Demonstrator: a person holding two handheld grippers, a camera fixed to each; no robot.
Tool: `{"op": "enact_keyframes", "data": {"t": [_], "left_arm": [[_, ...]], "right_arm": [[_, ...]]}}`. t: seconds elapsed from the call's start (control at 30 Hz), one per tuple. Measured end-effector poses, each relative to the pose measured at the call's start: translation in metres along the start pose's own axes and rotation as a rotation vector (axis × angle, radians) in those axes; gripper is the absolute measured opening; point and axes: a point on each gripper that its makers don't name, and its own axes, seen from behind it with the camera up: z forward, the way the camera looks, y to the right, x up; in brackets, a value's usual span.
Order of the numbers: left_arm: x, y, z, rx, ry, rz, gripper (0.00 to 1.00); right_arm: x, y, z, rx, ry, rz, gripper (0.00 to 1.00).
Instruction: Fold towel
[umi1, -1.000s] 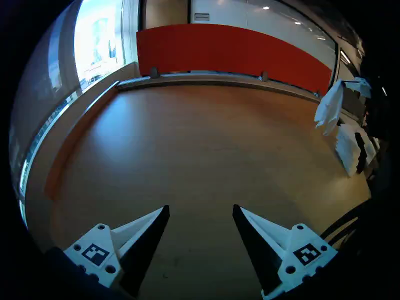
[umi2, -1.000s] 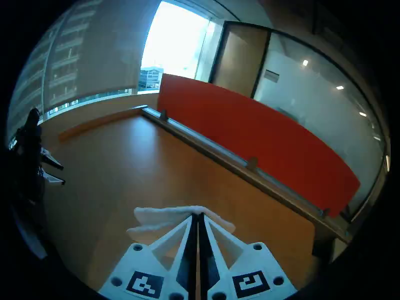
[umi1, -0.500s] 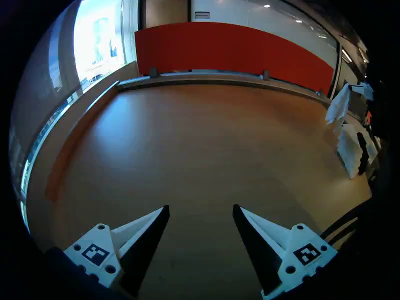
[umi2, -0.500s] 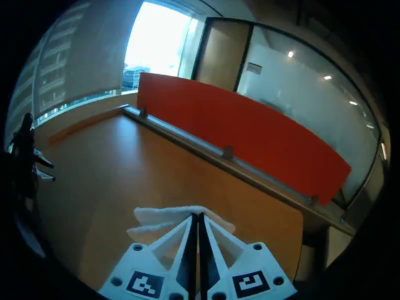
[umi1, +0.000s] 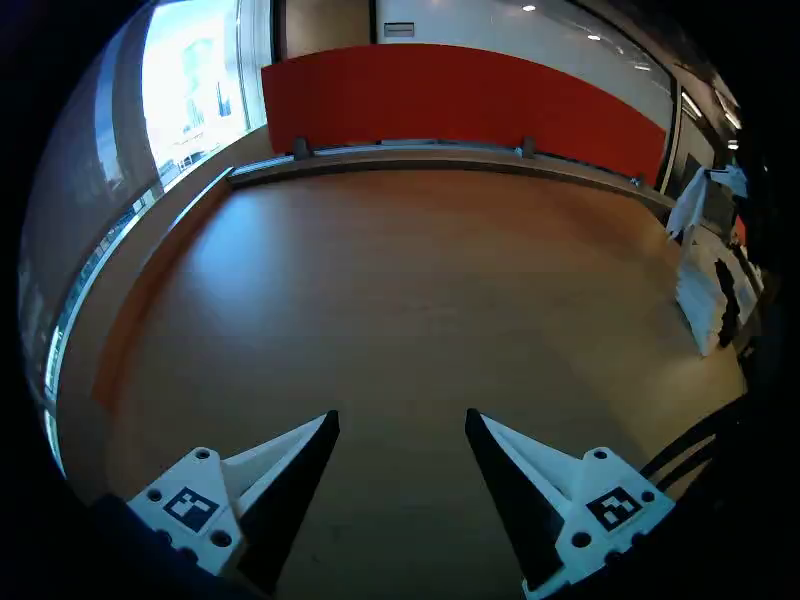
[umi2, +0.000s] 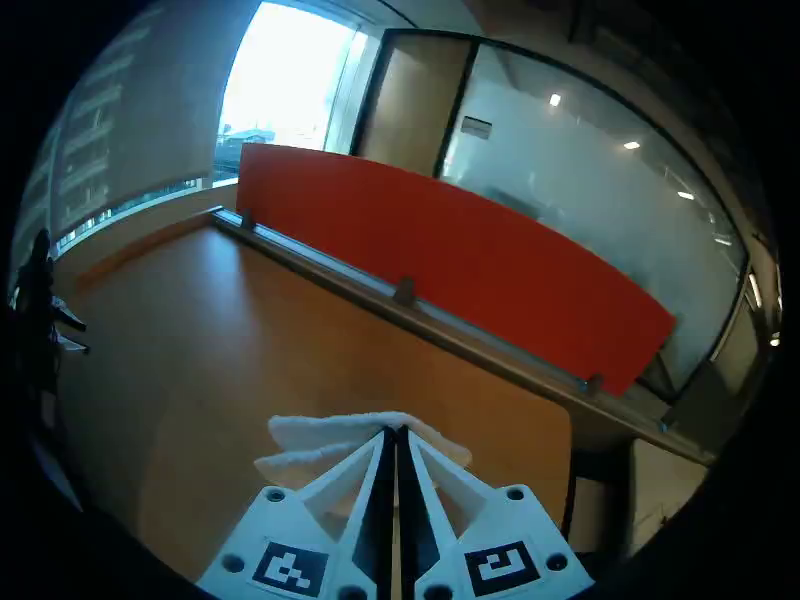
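Note:
In the right gripper view my right gripper is shut on a white towel, which bunches out to both sides of the closed fingertips above the wooden table. In the left gripper view my left gripper stands open over the bare wooden table, nothing between its fingers. At the far right edge of that view the white towel hangs in the air from the right gripper, and more white cloth shows just below it.
A red divider panel runs along the table's far edge, with a metal rail at its foot. Bright windows line the left side. Glass office walls stand behind the panel. The left gripper shows dark at the far left.
The right gripper has swung to the right with the towel still in it: the red panel slides left in its view, and the hanging towel has moved farther right in the left gripper view.

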Motion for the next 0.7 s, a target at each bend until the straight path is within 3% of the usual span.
{"op": "enact_keyframes", "data": {"t": [0.4, 0.7], "left_arm": [[0.003, 0.015, 0.003, -0.012, -0.004, 0.02, 0.94], [0.006, 0.019, 0.001, -0.018, 0.0, 0.033, 0.94]], "right_arm": [[-0.021, 0.022, -0.012, -0.032, -0.024, 0.02, 0.02], [-0.04, 0.031, -0.028, -0.064, -0.037, 0.043, 0.02]]}}
